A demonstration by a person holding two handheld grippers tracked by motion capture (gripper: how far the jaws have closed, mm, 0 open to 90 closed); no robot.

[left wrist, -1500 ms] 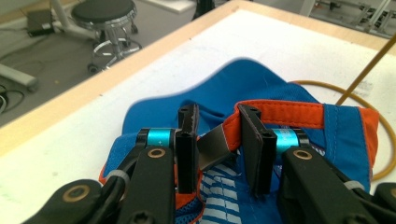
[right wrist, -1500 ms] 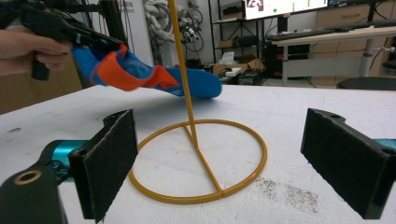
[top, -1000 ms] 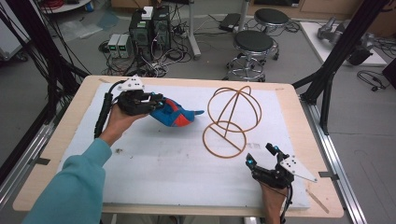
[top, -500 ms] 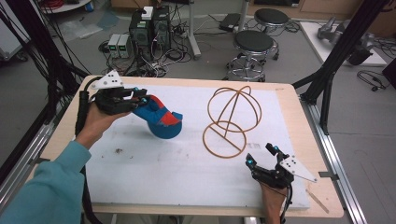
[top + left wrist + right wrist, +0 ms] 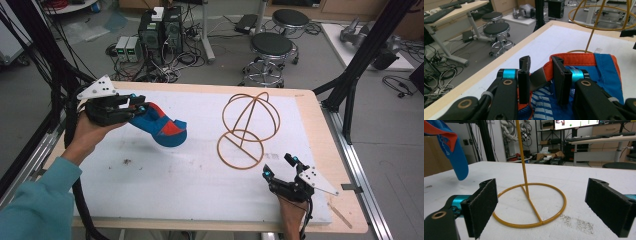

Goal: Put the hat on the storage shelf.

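Two grippers at work. Left gripper [image 5: 137, 106] pinched narrow on the rim of a blue and orange cap [image 5: 162, 127], held up off the white table [image 5: 200, 190] on the left side, well apart from the wire stand [image 5: 524, 170]. Right gripper [image 5: 278, 166] resting near the stand's ring, jaws wide, nothing inside.

Could go wrong: only a small pinch of soft, floppy cloth, so maybe a slip and a drop. Could also bump the thin, light-looking stand and tip it over.

Cap soft and saggy. Stand made of thin yellow wire: flat ring below, straight pole, round ball shape above. Jaw pads black and rough.
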